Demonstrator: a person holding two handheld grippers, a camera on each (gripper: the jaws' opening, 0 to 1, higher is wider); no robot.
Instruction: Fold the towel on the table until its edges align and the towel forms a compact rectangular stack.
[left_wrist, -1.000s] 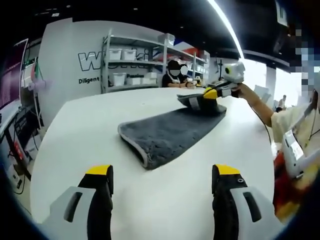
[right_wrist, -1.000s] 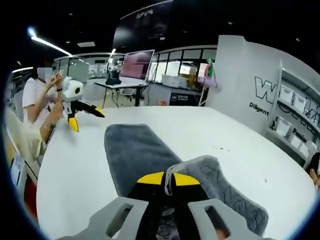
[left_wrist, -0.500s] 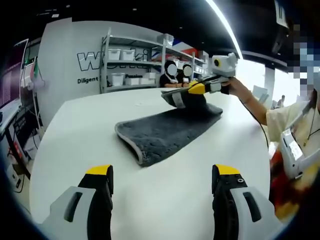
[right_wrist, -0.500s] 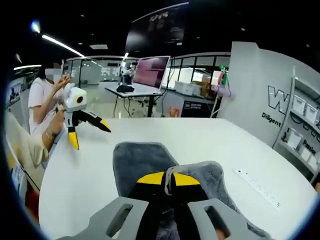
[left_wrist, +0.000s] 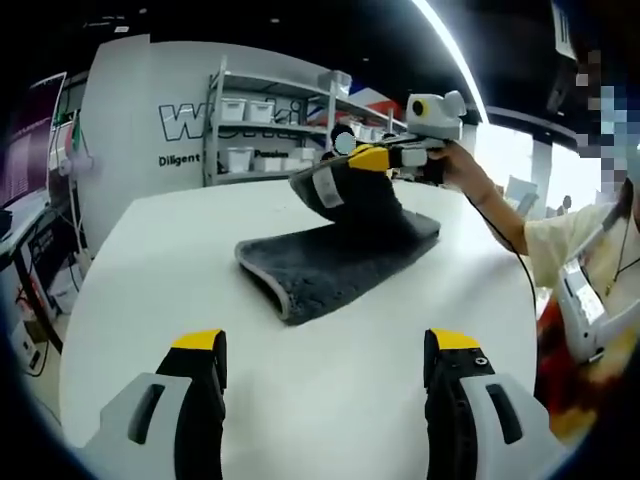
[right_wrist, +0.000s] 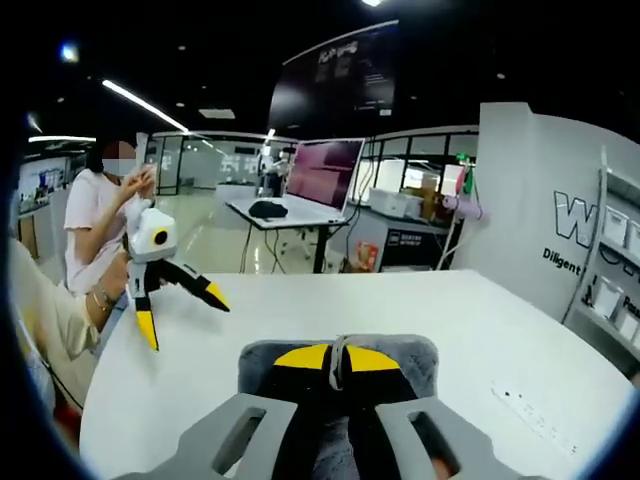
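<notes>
**Towel end lifted for the fold**

Jaws of the right gripper (right_wrist: 338, 362) were seen pressed together on one end of the dark grey plush towel (left_wrist: 330, 255), the pale-trimmed edge pinched between the yellow tips. In the left gripper view that end was held raised above the round white bench (left_wrist: 150, 260), while the rest of the towel lay flat near the middle of the bench, its near end showing a doubled, rolled edge. The jaws of the left gripper (left_wrist: 327, 350) stood wide apart with nothing between them, well short of the towel, over bare bench.

The step in hand was judged to be a fold: the raised end being brought over toward the end lying nearer the left gripper. The next move would call for the held end to be carried across and laid so that its edge meets the near edge squarely, and only then released. The idle left gripper could be used to pin the near end so that the cloth is not dragged.
</notes>
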